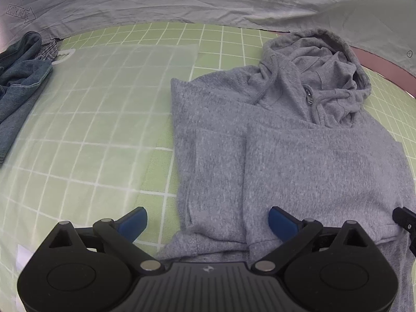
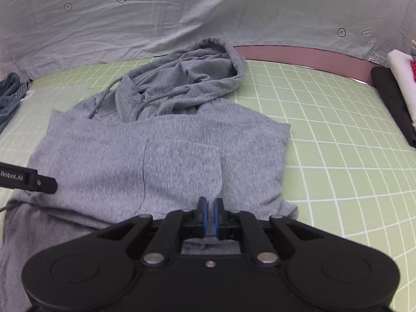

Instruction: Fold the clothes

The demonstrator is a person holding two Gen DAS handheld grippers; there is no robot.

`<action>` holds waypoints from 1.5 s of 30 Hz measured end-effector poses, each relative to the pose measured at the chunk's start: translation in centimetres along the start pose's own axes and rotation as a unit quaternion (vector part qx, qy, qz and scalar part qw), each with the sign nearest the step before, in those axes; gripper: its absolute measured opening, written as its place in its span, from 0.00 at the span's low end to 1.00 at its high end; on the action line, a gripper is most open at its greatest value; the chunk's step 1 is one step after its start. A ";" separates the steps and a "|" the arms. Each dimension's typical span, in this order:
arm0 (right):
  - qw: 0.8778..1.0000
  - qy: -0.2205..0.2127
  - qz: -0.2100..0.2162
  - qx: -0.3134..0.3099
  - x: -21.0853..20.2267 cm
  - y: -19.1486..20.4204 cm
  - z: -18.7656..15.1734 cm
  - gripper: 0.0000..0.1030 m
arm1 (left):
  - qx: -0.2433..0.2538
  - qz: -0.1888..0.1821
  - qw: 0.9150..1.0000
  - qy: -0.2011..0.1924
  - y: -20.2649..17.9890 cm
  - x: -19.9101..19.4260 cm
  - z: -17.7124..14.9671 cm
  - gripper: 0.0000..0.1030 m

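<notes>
A grey zip hoodie [image 1: 299, 161] lies flat on the green grid mat [image 1: 221, 44], hood at the far end and sleeves folded over the body. My left gripper [image 1: 208, 218] hangs over the hoodie's near left edge, its blue pads [image 1: 132, 221] wide apart and holding nothing. In the right wrist view the same hoodie [image 2: 161, 156] fills the middle. My right gripper [image 2: 210, 213] is shut at the hoodie's near hem, a thin strip of grey cloth pinched between its pads. A tip of the left gripper [image 2: 39, 182] shows at the left edge.
Blue jeans [image 1: 20, 91] are bunched at the far left, beside a translucent plastic sheet [image 1: 104, 104] on the mat. A grey printed sheet [image 2: 182, 20] hangs behind. A black item [image 2: 390, 98] and folded white cloth [image 2: 400, 70] lie at the far right.
</notes>
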State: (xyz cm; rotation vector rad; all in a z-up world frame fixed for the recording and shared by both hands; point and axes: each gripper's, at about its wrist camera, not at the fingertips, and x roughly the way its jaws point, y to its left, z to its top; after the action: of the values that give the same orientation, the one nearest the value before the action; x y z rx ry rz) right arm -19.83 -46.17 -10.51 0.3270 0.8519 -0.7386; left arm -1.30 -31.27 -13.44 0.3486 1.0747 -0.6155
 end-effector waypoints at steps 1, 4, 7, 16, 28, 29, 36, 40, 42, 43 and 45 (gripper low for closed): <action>1.000 -0.002 -0.004 -0.006 -0.1 0.2 0.1 0.06 | -0.001 0.002 1.000 -0.005 0.1 -0.2 0.1 0.96; 1.000 0.000 -0.013 -0.020 -0.1 0.5 0.5 0.07 | -0.005 0.015 1.000 -0.004 0.4 0.1 0.2 0.97; 0.999 0.035 -0.018 -0.020 1.7 0.6 0.1 0.09 | -0.022 0.009 1.000 0.017 1.1 1.1 0.1 0.99; 0.998 0.015 -0.039 0.048 2.4 -2.3 3.3 0.80 | -0.046 0.010 0.999 -0.025 2.2 0.2 5.5 0.98; 0.993 -0.018 -0.076 0.085 12.5 -6.2 12.3 0.93 | 0.006 -0.036 0.996 -0.086 -2.6 8.4 20.1 0.99; 0.993 -0.017 -0.081 0.087 13.4 -6.5 12.6 0.93 | 0.018 -0.038 0.996 -0.084 -3.2 9.4 20.4 0.99; 0.991 -0.005 -0.085 0.107 17.2 -7.5 13.6 0.93 | 0.063 -0.036 0.996 -0.057 -5.8 13.4 20.3 0.99; 0.992 -0.003 -0.072 0.100 18.0 -7.0 13.6 0.93 | 0.070 -0.006 0.995 -0.070 -5.8 14.3 19.6 1.00; 0.993 0.002 -0.081 0.085 18.5 -6.6 13.6 0.93 | 0.090 0.014 0.992 -0.086 -6.1 14.1 19.6 1.00; 0.993 -0.001 -0.085 0.083 18.5 -6.5 13.6 0.93 | 0.105 0.032 0.989 -0.098 -6.4 13.9 19.6 1.00; 0.991 0.000 -0.105 0.081 18.3 -6.6 13.6 0.93 | 0.137 0.077 0.980 -0.120 -6.8 13.6 19.3 1.00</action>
State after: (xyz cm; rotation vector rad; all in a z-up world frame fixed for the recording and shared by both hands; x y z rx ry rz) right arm -8.92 -66.46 -15.99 0.3861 0.8364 -1.0064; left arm 12.65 -51.23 -16.83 0.5764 0.7238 -0.6497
